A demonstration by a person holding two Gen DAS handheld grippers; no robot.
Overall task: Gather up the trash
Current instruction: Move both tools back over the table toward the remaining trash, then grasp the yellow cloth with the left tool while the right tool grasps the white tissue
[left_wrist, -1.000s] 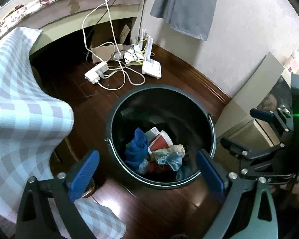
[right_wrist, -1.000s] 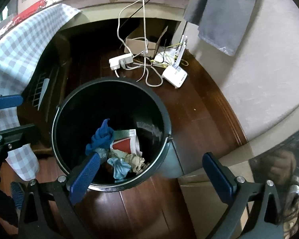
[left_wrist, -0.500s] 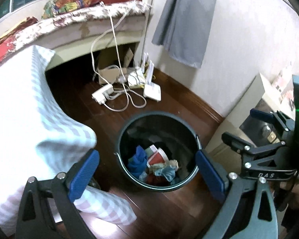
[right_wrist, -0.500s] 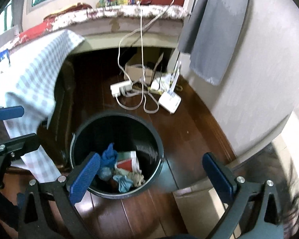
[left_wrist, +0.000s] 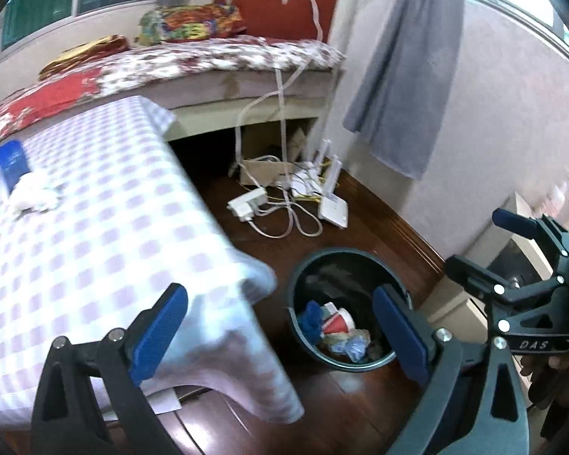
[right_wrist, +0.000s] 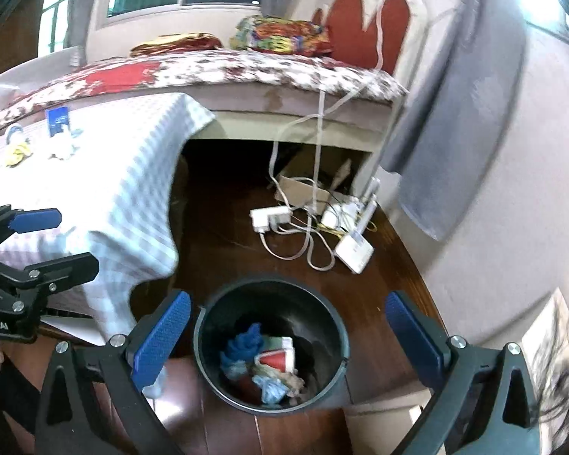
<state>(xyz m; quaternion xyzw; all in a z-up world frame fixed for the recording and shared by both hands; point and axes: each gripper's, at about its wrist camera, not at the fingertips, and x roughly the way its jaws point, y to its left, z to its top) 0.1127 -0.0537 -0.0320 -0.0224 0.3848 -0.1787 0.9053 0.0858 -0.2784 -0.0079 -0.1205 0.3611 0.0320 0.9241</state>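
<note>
The trash bin (right_wrist: 271,343) stands on dark wood floor between the checked tablecloth (left_wrist: 95,227) overhang at 9 o'clock and a beige cabinet at 3 o'clock. Bare floor separates its far rim from the power strip (right_wrist: 270,217) and router (right_wrist: 354,251) at 12 o'clock. The bin is black and round, holding a blue cloth, a red-and-white paper cup (left_wrist: 337,321) and crumpled wrappers. On the tablecloth lie a crumpled white tissue (left_wrist: 34,193) and a blue box (left_wrist: 10,163). The left gripper (left_wrist: 280,337) and right gripper (right_wrist: 288,337) both stand wide apart, empty. Compared with one second ago, both cameras have risen well above the bin, bringing the tabletop and bed into view.
</note>
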